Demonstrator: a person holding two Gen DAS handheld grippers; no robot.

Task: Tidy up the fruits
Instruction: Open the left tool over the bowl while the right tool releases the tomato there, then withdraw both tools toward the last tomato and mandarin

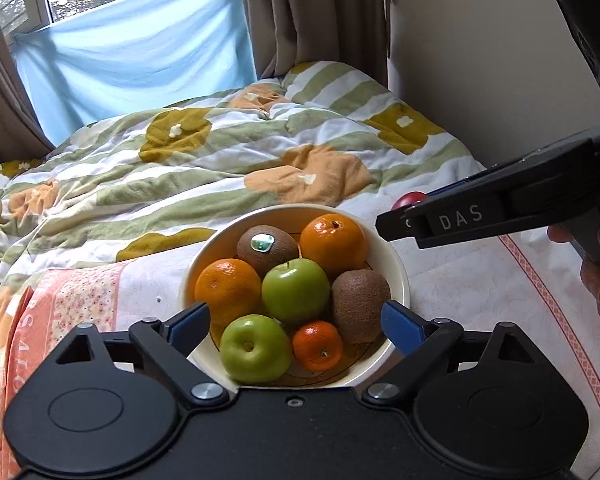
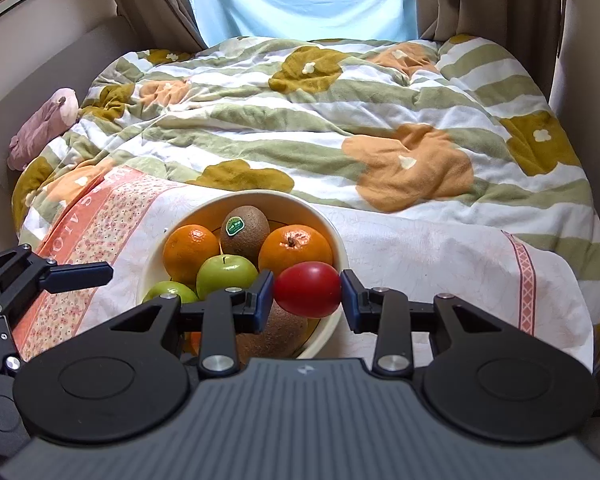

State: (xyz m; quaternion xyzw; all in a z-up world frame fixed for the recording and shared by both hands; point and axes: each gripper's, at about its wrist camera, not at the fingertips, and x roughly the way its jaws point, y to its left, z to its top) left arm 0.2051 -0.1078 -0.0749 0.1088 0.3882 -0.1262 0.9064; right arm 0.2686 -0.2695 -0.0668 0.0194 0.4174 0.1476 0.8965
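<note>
**Red fruit held over the bowl's near-right rim**

The red fruit [image 2: 308, 289] sits pinched between the right hand-held gripper [image 2: 309, 294] pads, above the cream bowl [image 2: 342, 256]; its kind is hard to tell. Inside the bowl lie oranges, green apples and kiwis, partly hidden. The left hand-held gripper [image 1: 296, 324] spreads wide, empty, at the bowl's near edge. The bowl rests on a bed [image 2: 420, 248].

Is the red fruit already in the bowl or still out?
Out: the right gripper holds the red fruit between its pads, above the bowl rim.
</note>
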